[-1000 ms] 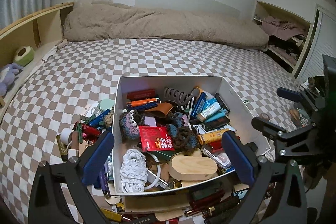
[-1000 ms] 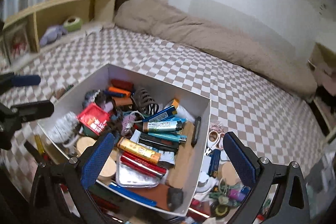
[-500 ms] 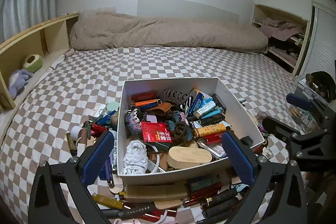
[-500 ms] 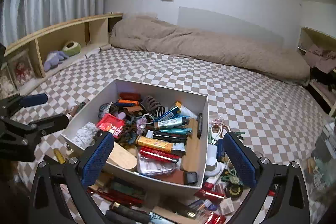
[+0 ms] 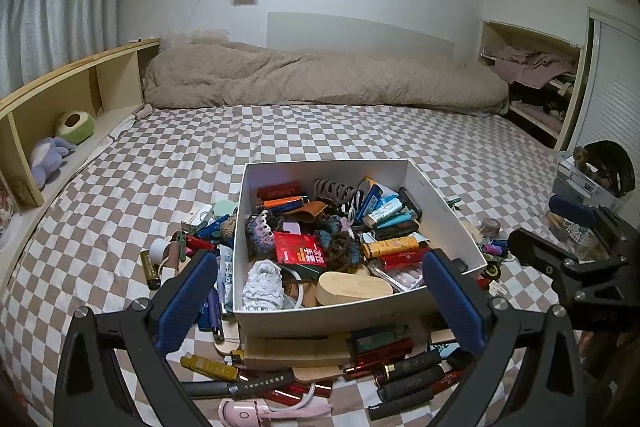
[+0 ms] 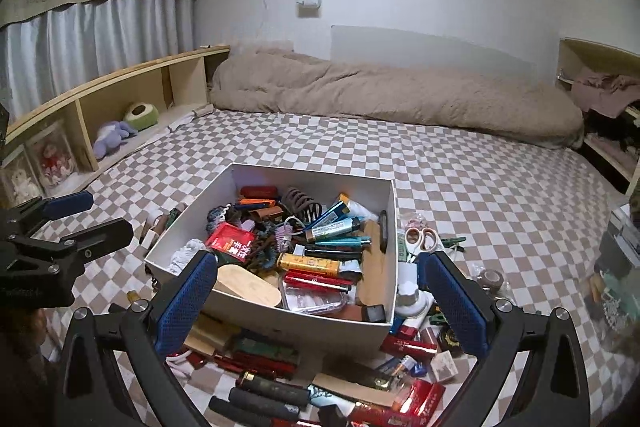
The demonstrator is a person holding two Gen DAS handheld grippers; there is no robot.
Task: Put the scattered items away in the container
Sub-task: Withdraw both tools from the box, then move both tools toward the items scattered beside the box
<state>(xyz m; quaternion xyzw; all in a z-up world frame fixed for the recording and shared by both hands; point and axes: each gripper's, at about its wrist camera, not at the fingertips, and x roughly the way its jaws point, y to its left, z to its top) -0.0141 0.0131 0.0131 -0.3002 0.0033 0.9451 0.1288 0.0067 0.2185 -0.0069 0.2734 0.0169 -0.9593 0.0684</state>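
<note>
A white box [image 5: 336, 315] [image 6: 296, 323] stands on the checked bed, heaped with lighters, tubes, hair clips, a red packet [image 5: 302, 253] and a wooden block [image 5: 354, 287]. More small items lie scattered around it: dark tubes [image 5: 408, 377] in front, pens [image 5: 200, 239] at its left, scissors [image 6: 420, 237] at its right. My left gripper [image 5: 320, 301] is open and empty, held back in front of the box. My right gripper [image 6: 322, 297] is open and empty too, also drawn back. Each gripper shows at the edge of the other's view.
A rumpled beige duvet [image 5: 320, 83] lies along the far side of the bed. A wooden shelf [image 5: 60, 99] with soft toys runs along the left. At the right stands a clear bin [image 5: 580, 179] and an open closet [image 5: 536, 87].
Both grippers have pulled back and tilted up from over the box, so it now looks smaller and more of the room shows. Nothing was picked up or dropped.
</note>
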